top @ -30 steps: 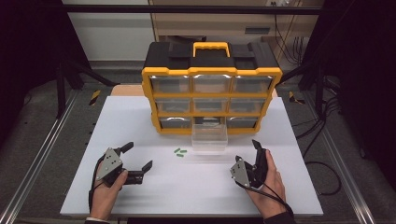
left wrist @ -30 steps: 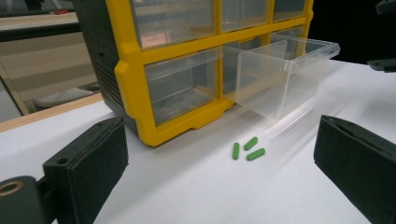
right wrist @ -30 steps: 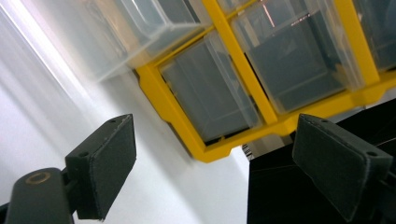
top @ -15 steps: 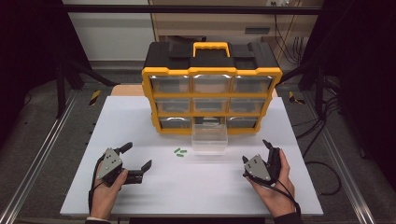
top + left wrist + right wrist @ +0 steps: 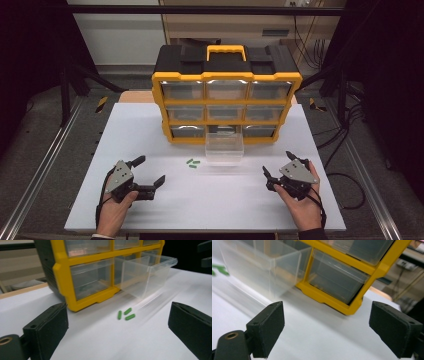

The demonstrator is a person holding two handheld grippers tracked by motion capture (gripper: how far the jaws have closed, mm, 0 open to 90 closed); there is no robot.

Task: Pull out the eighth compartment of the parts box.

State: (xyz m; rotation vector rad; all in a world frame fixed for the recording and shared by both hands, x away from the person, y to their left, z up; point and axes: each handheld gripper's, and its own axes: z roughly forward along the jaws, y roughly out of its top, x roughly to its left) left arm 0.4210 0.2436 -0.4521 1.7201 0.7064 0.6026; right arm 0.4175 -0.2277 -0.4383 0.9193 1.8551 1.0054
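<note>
1. High view: the three green pins (image 5: pixel 193 163) lie on the white table (image 5: pixel 210 200), just left of the clear drawer (image 5: pixel 224 148) that's pulled out of the yellow organizer (image 5: pixel 227 95). My left gripper (image 5: pixel 149 171) sits at the near-left w/ jaws wide apart, nothing between them. The right gripper (image 5: pixel 277 163) is at the near-right, jaws also spread and empty. Pins are up and to the right of the left tool and look a bit closer to it than to the right one, so imo left hand takes the pick.

2. Left gripper view: pins (image 5: pixel 126 314) sit dead ahead between my two black pads, well apart from them, close to the drawer (image 5: pixel 147 272) front wall but not touching it afaict. They lie side by side, long axes running roughly away from me and slanted right, so I'd probably need a bit of wrist roll to close across one.

3. Right gripper view: jaws stand open on bare table, pointing at the organizer (image 5: pixel 362 272) bottom-right bin. Drawer (image 5: pixel 259 267) is off to the left; there's a green blur (image 5: pixel 218 269) at the far left edge, prob the pins.
</note>
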